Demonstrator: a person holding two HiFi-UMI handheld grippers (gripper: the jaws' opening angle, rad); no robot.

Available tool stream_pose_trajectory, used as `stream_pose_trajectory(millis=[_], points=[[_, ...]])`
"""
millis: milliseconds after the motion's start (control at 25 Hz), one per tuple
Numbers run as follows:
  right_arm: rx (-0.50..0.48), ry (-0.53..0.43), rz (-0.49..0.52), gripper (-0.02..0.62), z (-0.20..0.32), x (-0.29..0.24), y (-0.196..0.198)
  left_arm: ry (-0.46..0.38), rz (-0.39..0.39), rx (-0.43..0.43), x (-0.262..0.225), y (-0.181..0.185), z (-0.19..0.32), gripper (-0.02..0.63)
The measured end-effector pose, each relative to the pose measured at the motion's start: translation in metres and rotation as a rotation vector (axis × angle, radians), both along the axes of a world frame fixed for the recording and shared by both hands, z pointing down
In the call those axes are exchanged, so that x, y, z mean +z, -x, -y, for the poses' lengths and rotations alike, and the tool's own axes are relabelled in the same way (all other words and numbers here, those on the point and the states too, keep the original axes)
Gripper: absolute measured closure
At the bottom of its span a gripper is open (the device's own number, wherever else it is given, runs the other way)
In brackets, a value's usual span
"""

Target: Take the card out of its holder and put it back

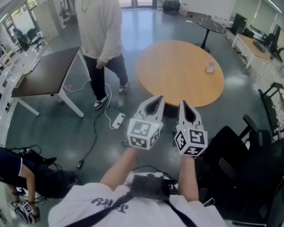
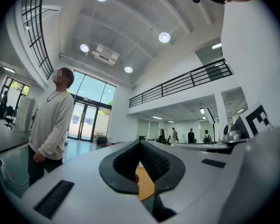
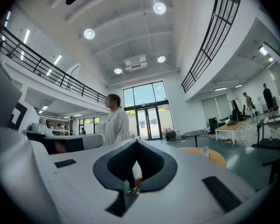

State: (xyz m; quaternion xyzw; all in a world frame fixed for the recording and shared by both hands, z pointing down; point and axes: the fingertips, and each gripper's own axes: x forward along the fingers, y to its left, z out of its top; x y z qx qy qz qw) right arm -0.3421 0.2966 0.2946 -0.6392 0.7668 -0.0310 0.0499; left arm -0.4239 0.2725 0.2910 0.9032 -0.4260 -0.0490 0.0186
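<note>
A small card in its holder stands on the far right part of the round wooden table; the right gripper view shows the holder small and far off on the table. Both grippers are held up side by side in front of my chest, short of the table's near edge. My left gripper is shut with nothing between its jaws. My right gripper is shut too, its tips meeting with nothing held. Neither touches the table or the card.
A person in a light sweater stands left of the table. A dark desk is further left. A power strip and cables lie on the floor. Black chairs crowd my right side. Another person crouches at bottom left.
</note>
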Motion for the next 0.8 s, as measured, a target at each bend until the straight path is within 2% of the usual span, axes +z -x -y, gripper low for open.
stream_pose_trajectory(millis=[240,400,560,800], points=[[0.003,-0.003,-0.010,0.577,-0.007,0.001,-0.032,0.024,-0.017,-0.007,0.006,-0.027,-0.001,0.601],[0.028,-0.002,-0.001,0.577,-0.015,0.004,-0.067,0.031,-0.038,0.025,0.009,-0.064,-0.006,0.601],[0.086,0.010,0.040,0.575,-0.031,0.009,-0.117,0.044,-0.040,0.090,0.012,-0.115,-0.017,0.601],[0.226,0.033,0.080,0.575,-0.062,0.026,-0.173,0.078,0.007,0.229,0.026,-0.179,-0.041,0.601]])
